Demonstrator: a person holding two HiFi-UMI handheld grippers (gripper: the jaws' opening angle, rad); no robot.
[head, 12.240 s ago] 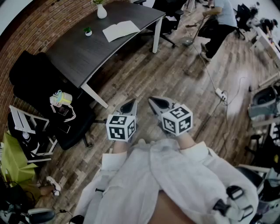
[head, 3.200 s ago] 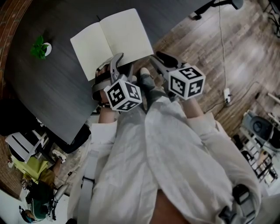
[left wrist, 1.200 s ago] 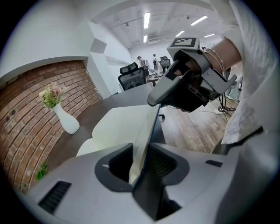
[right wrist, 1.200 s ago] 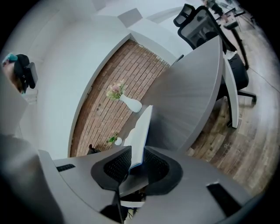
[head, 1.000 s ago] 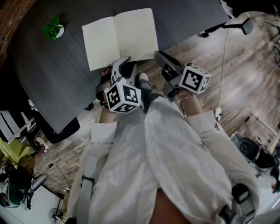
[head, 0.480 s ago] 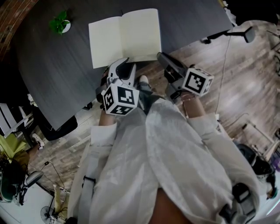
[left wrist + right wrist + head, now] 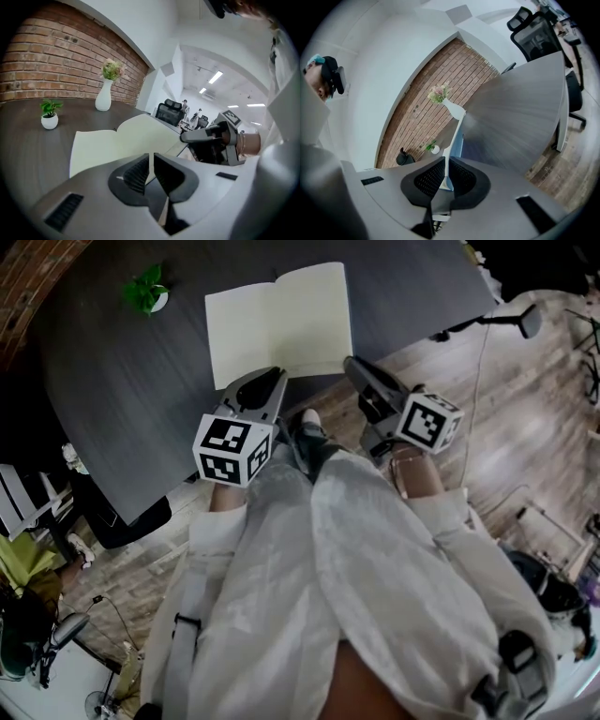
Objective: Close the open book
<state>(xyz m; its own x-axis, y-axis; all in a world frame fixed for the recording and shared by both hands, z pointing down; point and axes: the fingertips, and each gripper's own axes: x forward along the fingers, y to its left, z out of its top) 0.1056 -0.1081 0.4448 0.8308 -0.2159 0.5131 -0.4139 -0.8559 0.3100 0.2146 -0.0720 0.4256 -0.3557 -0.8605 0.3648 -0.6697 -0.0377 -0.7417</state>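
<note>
Cream book (image 7: 281,320) lies open and flat on the dark grey desk (image 7: 122,381), with both grippers at its near edge.

Far left, a little green plant (image 7: 145,292) in a round white pot stands well apart from the book, so nothing blocks the pages. They are smooth, plain and pale, and dip a bit at the middle fold. The left gripper (image 7: 269,381), hard grey plastic with ribbed black pads (image 7: 136,174), sits near the fold. Its jaws have just been closing and are almost together, with nothing I can see caught in them. The right gripper (image 7: 354,367) is at the right near corner, tipped on its side so its slit lines up with the flat page. Its jaws have just been closing too. The thin pale edge runs into the slit, so I think it pinches that side, ready to fold it over.
</note>
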